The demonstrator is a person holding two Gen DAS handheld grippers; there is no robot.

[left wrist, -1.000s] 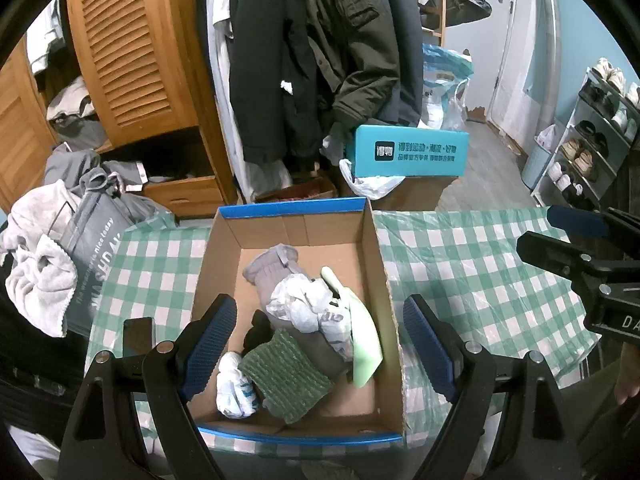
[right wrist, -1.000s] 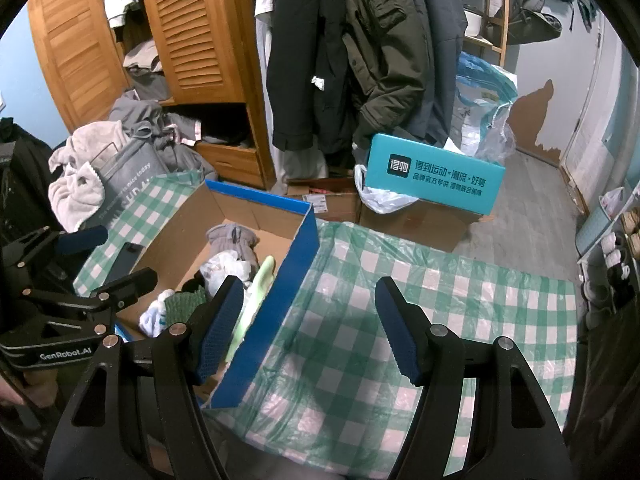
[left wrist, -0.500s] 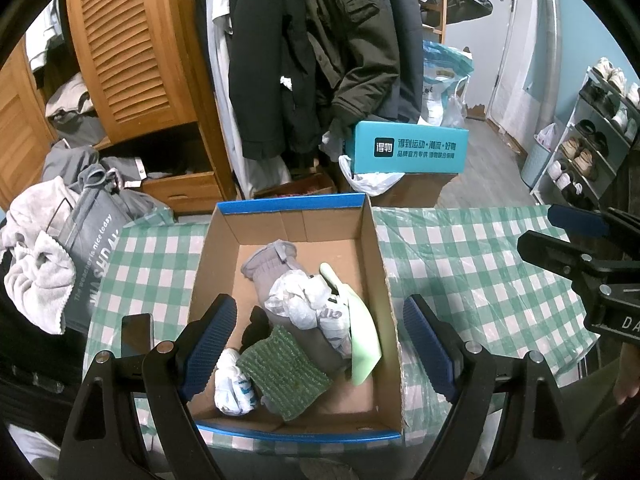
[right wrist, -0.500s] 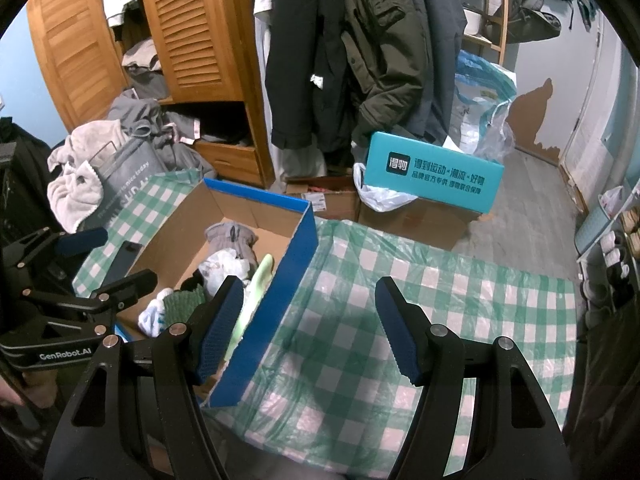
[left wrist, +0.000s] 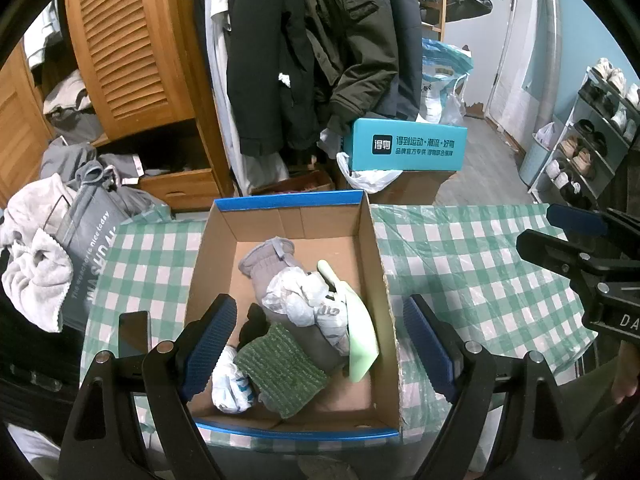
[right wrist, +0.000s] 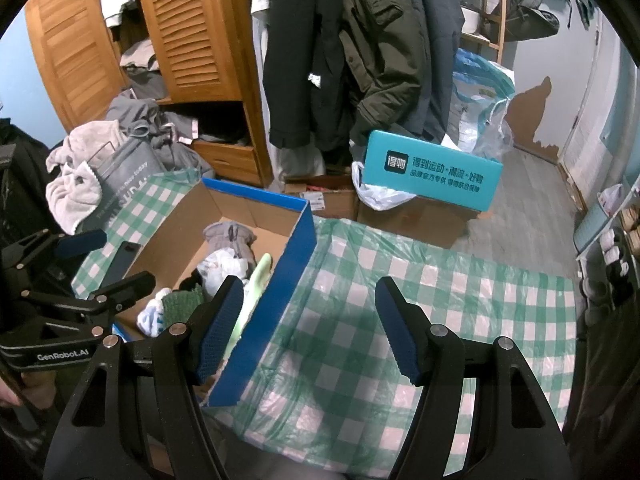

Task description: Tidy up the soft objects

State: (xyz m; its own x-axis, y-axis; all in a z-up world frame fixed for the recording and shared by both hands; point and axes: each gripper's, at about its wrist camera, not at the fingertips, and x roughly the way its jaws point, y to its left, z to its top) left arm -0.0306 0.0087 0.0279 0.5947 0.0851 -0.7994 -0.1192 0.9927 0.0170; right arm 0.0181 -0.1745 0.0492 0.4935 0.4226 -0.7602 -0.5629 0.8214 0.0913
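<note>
The left gripper (left wrist: 318,340) hangs above the near end of an open cardboard box (left wrist: 372,248), its jaws spread wide and empty, with the blue pads framing the pile inside. The box has a blue outer rim and sits on a bench (left wrist: 480,264) covered by a green-and-white checked cloth under clear plastic.

Inside the box lie the soft things: a grey knitted sock (left wrist: 266,262) toward the far end, a crumpled white-and-grey cloth (left wrist: 300,300) on top of it, a pale green flat piece (left wrist: 362,336) leaning against the right wall, a green ribbed knit (left wrist: 280,368) nearer the front, a small black item (left wrist: 252,326) beside it (too dark to identify), and a white-and-blue sock (left wrist: 230,384) in the near left corner. They overlap one another loosely.

The right gripper (right wrist: 310,330) is held over the bare checked cloth to the right of the box, its jaws also wide apart and holding nothing. Its left pad sits in line with the box's blue side wall (right wrist: 276,300).

A dark phone (left wrist: 134,332) lies flat on the bench just left of the box. Beyond the bench stand a teal carton (left wrist: 406,144), hanging coats (left wrist: 304,52) and a wooden louvred wardrobe (left wrist: 132,48).
</note>
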